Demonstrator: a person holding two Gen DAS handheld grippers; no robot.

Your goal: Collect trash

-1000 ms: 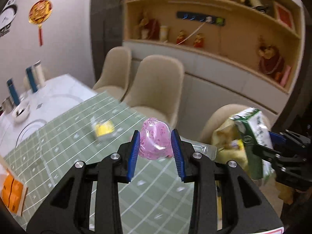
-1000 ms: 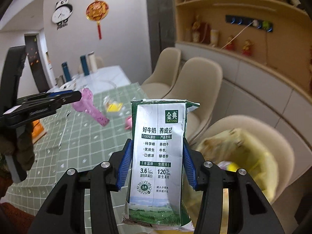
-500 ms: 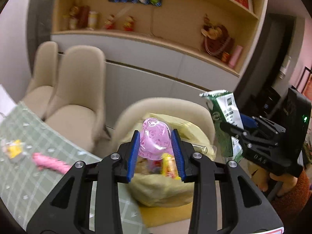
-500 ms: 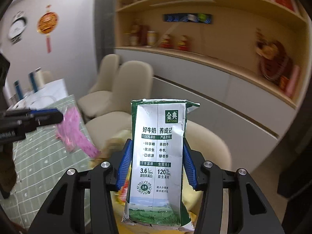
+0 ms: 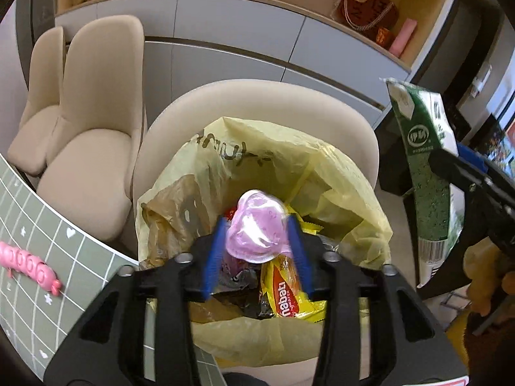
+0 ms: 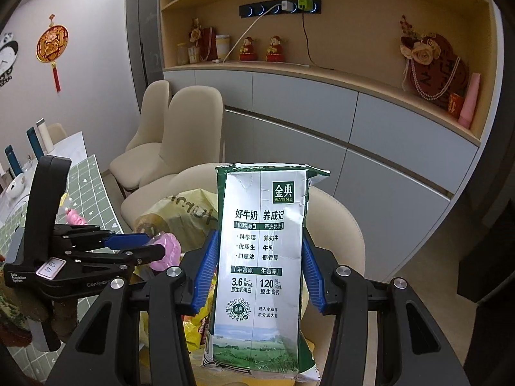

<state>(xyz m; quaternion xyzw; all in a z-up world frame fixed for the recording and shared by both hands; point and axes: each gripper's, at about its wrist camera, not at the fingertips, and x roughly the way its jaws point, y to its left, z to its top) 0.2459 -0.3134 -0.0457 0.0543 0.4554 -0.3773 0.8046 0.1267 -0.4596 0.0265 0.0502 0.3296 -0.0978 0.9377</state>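
My left gripper [image 5: 257, 251] is over the open mouth of a yellow trash bag [image 5: 338, 186] that sits on a beige chair. A pink plastic wrapper [image 5: 254, 234] lies between its blue pads, which stand wider than before; the wrapper looks blurred. My right gripper [image 6: 257, 267] is shut on a green and white milk carton [image 6: 260, 257], held upright to the right of the bag. The carton also shows in the left wrist view [image 5: 425, 173]. The left gripper with the pink wrapper also shows in the right wrist view [image 6: 141, 247].
The bag holds several wrappers, one a yellow wafer pack [image 5: 286, 286]. A pink sausage-shaped wrapper [image 5: 29, 267] lies on the green checked tablecloth [image 5: 48, 257] at left. Two more beige chairs [image 5: 93, 135] stand by the table. Grey cabinets and shelves run behind.
My left gripper moved from above the table to over the trash bag, and its pads have spread apart around the pink wrapper. My right gripper with the carton came closer to the bag.
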